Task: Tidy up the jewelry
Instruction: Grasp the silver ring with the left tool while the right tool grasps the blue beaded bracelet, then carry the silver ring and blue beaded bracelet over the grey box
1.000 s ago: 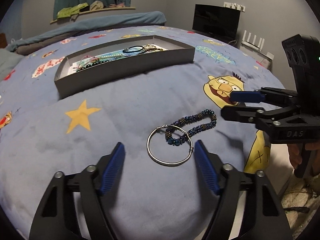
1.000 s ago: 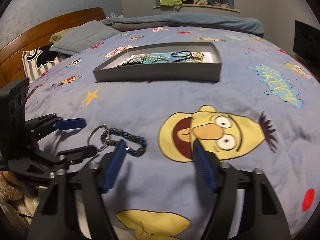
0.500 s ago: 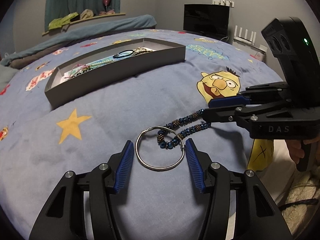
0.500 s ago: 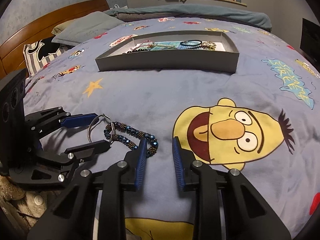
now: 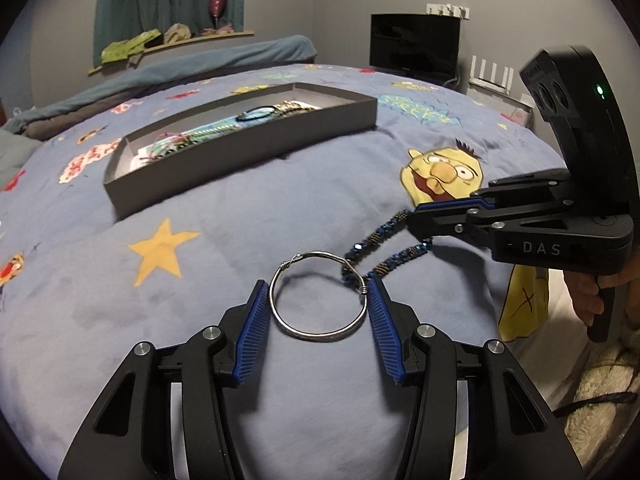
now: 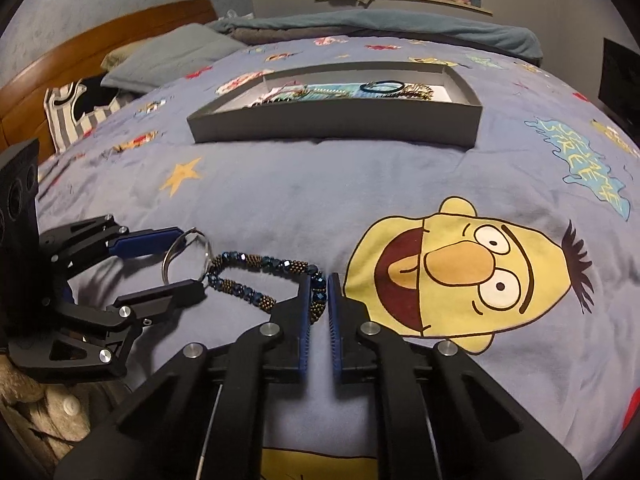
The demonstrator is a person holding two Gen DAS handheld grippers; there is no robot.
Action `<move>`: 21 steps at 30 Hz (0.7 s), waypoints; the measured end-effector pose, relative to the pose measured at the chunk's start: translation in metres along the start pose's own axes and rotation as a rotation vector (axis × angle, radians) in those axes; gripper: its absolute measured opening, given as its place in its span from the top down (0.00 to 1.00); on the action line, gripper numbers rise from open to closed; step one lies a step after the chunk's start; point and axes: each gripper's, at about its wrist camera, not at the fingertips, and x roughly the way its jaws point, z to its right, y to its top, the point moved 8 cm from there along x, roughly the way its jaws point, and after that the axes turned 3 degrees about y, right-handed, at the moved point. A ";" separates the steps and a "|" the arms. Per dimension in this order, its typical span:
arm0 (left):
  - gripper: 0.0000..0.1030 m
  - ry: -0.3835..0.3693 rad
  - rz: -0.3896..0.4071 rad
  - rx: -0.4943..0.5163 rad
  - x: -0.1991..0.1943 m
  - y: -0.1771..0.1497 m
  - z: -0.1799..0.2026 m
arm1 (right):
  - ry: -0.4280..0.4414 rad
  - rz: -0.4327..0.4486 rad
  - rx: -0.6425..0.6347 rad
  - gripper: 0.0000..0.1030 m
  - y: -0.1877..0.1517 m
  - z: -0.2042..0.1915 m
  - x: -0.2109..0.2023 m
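A silver bangle (image 5: pixel 318 295) lies on the blue bedspread, linked with a blue and bronze beaded bracelet (image 5: pixel 378 246). My left gripper (image 5: pixel 316 294) has closed around the bangle, its blue pads touching both sides. My right gripper (image 6: pixel 319 295) is shut on the far end of the beaded bracelet (image 6: pixel 260 276). In the right wrist view the left gripper (image 6: pixel 182 258) holds the bangle (image 6: pixel 186 254) at the left. A grey tray (image 5: pixel 240 152) with several jewelry pieces sits farther back on the bed; it also shows in the right wrist view (image 6: pixel 336 124).
The bedspread has a yellow cartoon face (image 6: pixel 460 276) and a yellow star (image 5: pixel 160 250). A pillow (image 6: pixel 168 60) and wooden headboard (image 6: pixel 92 64) lie at the back left. A black monitor (image 5: pixel 414 50) stands beyond the bed's right edge.
Both grippers have closed: the left onto the bangle, the right onto the beaded bracelet's end. Both moved in closer to the jewelry.
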 end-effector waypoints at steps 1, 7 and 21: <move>0.50 0.003 0.004 -0.009 -0.002 0.001 -0.003 | 0.000 0.010 0.000 0.92 0.002 0.000 -0.002; 0.50 0.026 0.024 -0.063 -0.011 0.011 -0.025 | 0.002 0.060 -0.013 0.93 0.018 -0.003 -0.020; 0.50 0.079 0.042 -0.098 -0.016 0.051 -0.068 | -0.068 0.163 -0.047 0.93 0.082 0.015 -0.044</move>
